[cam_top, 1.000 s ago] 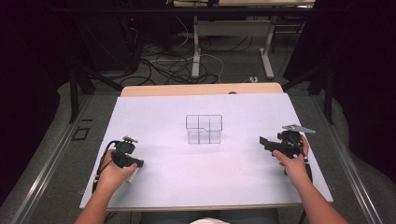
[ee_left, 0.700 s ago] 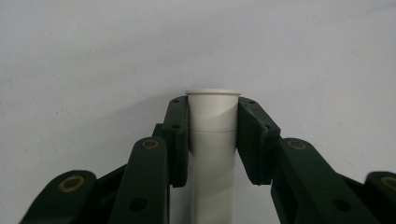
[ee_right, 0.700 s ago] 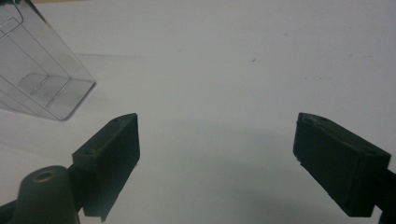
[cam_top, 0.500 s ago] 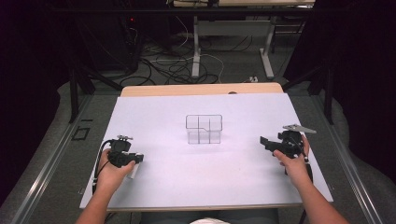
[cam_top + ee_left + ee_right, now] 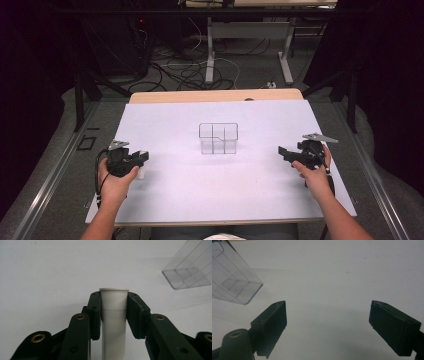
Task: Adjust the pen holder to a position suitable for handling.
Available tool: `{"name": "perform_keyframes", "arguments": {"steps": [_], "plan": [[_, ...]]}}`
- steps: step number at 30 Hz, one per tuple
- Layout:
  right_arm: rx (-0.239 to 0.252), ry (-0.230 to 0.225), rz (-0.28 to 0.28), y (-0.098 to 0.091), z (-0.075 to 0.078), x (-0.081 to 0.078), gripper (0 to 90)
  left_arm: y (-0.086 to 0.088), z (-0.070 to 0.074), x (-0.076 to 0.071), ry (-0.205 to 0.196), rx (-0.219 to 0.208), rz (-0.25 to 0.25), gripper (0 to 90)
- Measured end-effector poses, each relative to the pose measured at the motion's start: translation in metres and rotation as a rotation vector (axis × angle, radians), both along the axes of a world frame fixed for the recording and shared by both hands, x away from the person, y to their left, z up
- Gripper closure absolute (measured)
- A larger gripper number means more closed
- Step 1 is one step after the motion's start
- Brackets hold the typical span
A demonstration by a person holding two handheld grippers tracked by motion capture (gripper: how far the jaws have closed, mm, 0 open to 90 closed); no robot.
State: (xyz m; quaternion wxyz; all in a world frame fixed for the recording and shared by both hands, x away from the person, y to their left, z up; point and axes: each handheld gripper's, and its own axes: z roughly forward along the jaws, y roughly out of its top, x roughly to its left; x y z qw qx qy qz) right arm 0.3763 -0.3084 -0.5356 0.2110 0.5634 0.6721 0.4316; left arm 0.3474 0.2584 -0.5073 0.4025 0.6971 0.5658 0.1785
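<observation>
Overhead, the left gripper (image 5: 141, 158) sits at the desk's (image 5: 200, 195) left, the right gripper (image 5: 283, 151) at its right, flanking a clear organizer (image 5: 218, 138); closer, left jaws clamp a white tube (image 5: 113, 315), while right jaws stand open, empty.

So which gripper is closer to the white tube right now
Left. The left gripper is shut on the white tube, pads pressing its sides. The right gripper stands open across the table, beyond the clear divided box.
</observation>
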Motion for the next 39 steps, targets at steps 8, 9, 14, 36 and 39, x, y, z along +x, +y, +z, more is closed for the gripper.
{"name": "perform_keyframes", "arguments": {"steps": [8, 9, 14, 36, 39], "plan": [[-0.003, 0.001, 0.003, 0.001, 0.000, -0.001, 14.4, 0.003, 0.007, -0.004, -0.091, -0.063, 0.002, 67.0], [0.000, 0.001, 0.004, 0.002, 0.000, -0.001, 14.9, 0.003, 0.008, -0.005, -0.104, -0.069, -0.001, 67.0], [-0.010, -0.018, 0.022, 0.004, 0.003, -0.001, 15.1, 0.000, 0.013, -0.007, -0.147, -0.089, -0.023, 67.0], [0.060, -0.122, 0.184, 0.046, 0.029, -0.017, 18.7, -0.048, 0.027, -0.011, -0.182, -0.161, -0.201, 67.0], [0.068, -0.119, 0.216, 0.054, 0.033, -0.021, 20.9, -0.057, 0.028, -0.010, -0.191, -0.168, -0.228, 67.0]]}}
